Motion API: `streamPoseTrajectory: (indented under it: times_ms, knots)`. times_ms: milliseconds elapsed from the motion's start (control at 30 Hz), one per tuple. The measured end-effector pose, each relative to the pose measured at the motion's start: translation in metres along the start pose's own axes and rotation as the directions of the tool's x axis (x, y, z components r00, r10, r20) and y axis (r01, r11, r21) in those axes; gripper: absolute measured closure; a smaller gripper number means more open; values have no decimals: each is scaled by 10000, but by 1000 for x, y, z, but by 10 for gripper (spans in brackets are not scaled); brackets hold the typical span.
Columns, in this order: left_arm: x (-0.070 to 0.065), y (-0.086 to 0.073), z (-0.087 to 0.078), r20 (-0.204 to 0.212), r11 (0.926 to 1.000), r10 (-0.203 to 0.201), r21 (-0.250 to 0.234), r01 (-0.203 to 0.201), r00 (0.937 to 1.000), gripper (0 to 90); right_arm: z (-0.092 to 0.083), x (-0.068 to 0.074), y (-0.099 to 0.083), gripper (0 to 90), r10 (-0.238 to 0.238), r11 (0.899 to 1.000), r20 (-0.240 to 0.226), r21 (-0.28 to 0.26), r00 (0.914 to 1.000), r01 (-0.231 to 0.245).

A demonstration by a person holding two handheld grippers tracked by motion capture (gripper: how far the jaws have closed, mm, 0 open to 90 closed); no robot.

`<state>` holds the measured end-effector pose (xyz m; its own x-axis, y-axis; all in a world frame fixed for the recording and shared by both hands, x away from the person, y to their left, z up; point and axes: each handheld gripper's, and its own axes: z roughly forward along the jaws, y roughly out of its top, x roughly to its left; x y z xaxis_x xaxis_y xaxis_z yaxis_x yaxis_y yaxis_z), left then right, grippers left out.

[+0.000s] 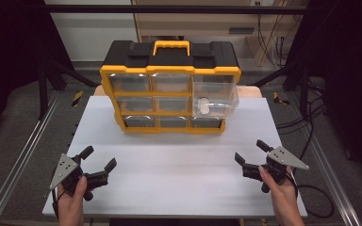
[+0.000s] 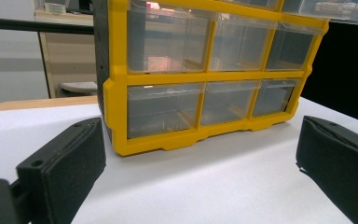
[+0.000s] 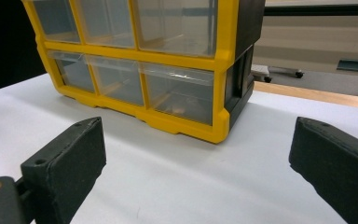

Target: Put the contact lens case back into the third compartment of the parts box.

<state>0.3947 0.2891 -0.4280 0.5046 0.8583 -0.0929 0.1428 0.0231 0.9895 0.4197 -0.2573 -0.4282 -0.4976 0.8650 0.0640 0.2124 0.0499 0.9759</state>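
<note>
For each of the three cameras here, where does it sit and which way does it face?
High view: above the person's side, looking forward and down on the white table and organizer; both hands, left gripper and right gripper show.
Left gripper view: low on the table, facing the organizer's left front corner between open jaws.
Right gripper view: low, facing its right front corner between open jaws.
Shared: both gripper views show the bottom drawer row.

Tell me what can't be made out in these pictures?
- White item in the pulled-out drawer, high view: too small and blurred to identify.
- Contents of the shut drawers in the organizer: hazy plastic and glare hide them.
- Organizer top, both claw views: cut off by the upper edge.
</note>
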Motion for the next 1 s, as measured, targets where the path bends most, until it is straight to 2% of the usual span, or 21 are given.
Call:
streamPoseTrajectory:
  times_ms: [700, 1000]
  knots:
    - [0, 0, 0, 4, 10000, 89, 19, -89, 10000, 11, 8, 10, -14, 41, 73, 9995, -514, 305, 9987, -58]
    - [-1, 0, 1, 84, 10000, 63, 8, -63, 9999, 11, 17, 17, -17, 43, -43, 9998, -867, 169, 9962, 58]
